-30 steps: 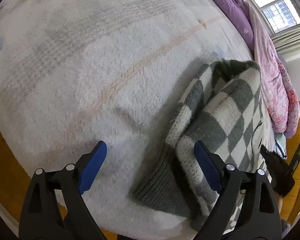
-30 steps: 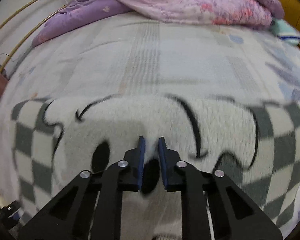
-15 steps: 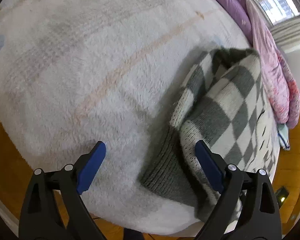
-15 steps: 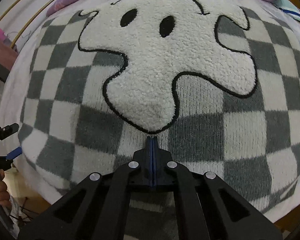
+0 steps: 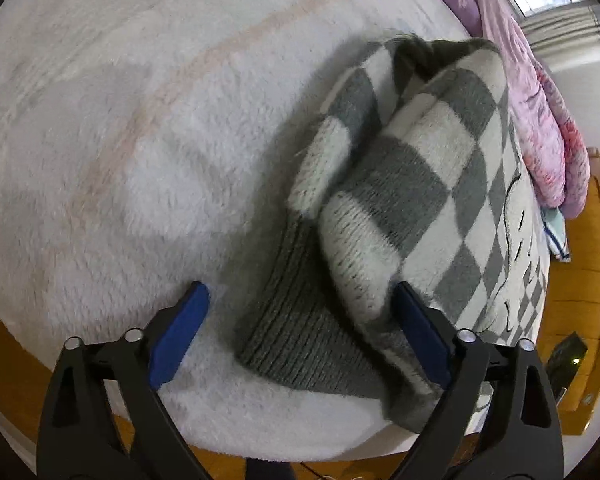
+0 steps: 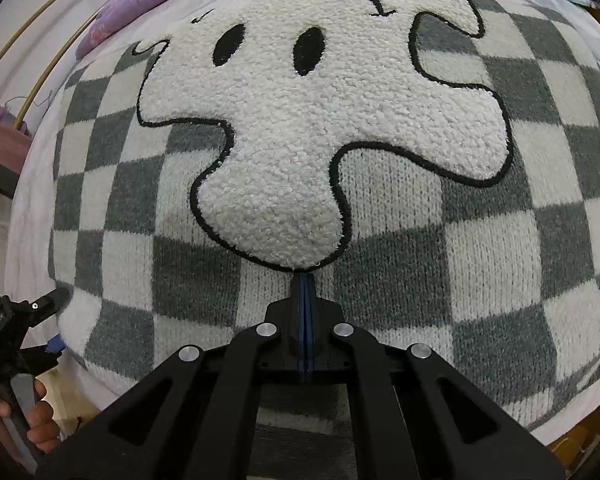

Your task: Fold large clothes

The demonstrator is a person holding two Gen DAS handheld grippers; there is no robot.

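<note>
A grey-and-white checkered knit sweater [image 6: 400, 240] lies spread on the bed's fluffy white blanket [image 5: 148, 152]. In the right wrist view it fills nearly the whole frame, its fuzzy white ghost-shaped patch [image 6: 312, 128] with two black oval eyes toward 12 o'clock. The right tool [image 6: 305, 292] has its blue-padded fingers pressed flat together, tips just at the patch's lower lobe; whether any knit is pinched between them cannot be told. In the left wrist view the left tool [image 5: 300, 320] stands wide open, and the folded sleeve with its dark grey ribbed cuff [image 5: 296, 332] lies between its fingers, running off toward 1 o'clock. A crumpled pink and purple quilt [image 5: 540, 100] lies at 2 o'clock.
</note>
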